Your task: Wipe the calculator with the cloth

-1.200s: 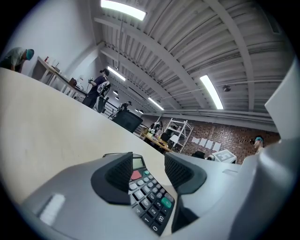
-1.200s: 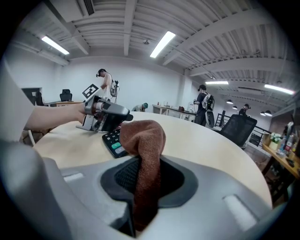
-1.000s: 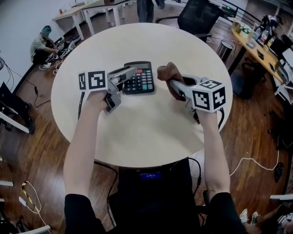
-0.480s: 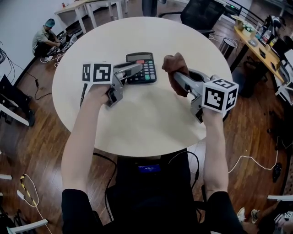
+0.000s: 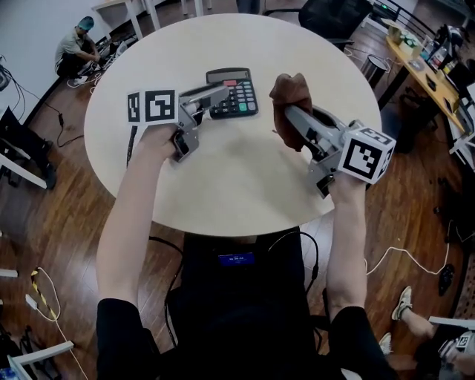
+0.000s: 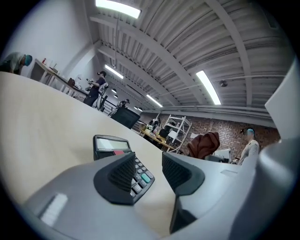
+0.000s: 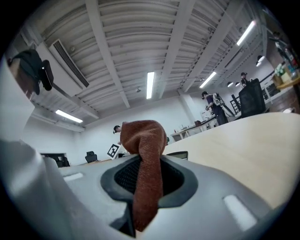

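A black calculator (image 5: 236,93) lies flat on the round beige table (image 5: 223,185), toward its far side. My left gripper (image 5: 220,95) reaches in from the left, its tips at the calculator's left edge. In the left gripper view its jaws (image 6: 147,171) stand open with nothing between them, and the calculator (image 6: 117,152) shows just beyond. My right gripper (image 5: 291,117) hovers to the right of the calculator, shut on a brown cloth (image 5: 289,93) that bunches above its tips. In the right gripper view the cloth (image 7: 146,159) hangs down through the closed pads.
A person crouches on the wooden floor at the far left (image 5: 78,44). An office chair (image 5: 330,15) stands behind the table, and a cluttered desk (image 5: 423,59) at the far right. Cables (image 5: 401,260) lie on the floor beside me.
My right gripper has lifted and rolled with the cloth, drawing a little away to the right of the calculator. My left gripper has shifted slightly and stays at the calculator's left edge.
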Action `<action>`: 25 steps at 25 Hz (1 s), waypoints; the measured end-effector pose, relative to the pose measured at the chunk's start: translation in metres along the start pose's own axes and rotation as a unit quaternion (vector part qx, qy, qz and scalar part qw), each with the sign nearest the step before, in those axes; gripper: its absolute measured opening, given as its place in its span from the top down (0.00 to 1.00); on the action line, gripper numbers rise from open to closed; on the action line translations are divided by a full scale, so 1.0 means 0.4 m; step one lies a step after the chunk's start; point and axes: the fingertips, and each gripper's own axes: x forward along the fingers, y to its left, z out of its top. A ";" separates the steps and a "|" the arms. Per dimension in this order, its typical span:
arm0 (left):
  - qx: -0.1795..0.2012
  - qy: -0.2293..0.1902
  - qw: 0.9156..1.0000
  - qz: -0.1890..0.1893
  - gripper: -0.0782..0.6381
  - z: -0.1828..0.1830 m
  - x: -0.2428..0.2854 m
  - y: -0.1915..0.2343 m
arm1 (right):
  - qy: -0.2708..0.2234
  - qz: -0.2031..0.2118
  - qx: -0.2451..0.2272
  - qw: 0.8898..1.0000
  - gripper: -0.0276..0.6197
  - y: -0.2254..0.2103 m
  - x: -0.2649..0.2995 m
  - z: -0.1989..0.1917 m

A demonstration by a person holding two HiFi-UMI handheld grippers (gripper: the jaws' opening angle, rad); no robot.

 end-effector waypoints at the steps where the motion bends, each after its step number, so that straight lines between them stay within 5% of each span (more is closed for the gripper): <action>1: 0.003 -0.008 1.000 0.000 0.66 -0.001 -0.011 -0.010 | -0.009 0.010 0.011 1.000 0.83 0.006 -0.003 0.001; 7: -0.013 -0.061 0.998 -0.030 0.66 -0.023 -0.095 -0.098 | -0.067 0.048 0.073 0.994 0.83 0.014 -0.025 0.013; 11: -0.087 -0.143 0.982 -0.086 0.66 -0.019 -0.168 -0.174 | -0.115 0.088 0.119 0.982 0.83 0.039 -0.044 0.037; 14: -0.100 -0.178 0.972 -0.113 0.66 -0.031 -0.203 -0.227 | -0.144 0.125 0.149 0.970 0.83 0.070 -0.059 0.052; 20: -0.096 -0.198 0.968 -0.117 0.66 -0.075 -0.240 -0.297 | -0.169 0.157 0.163 0.959 0.83 0.119 -0.088 0.056; 25: -0.085 -0.203 0.972 -0.083 0.66 -0.089 -0.273 -0.321 | -0.177 0.175 0.157 0.956 0.83 0.176 -0.128 0.065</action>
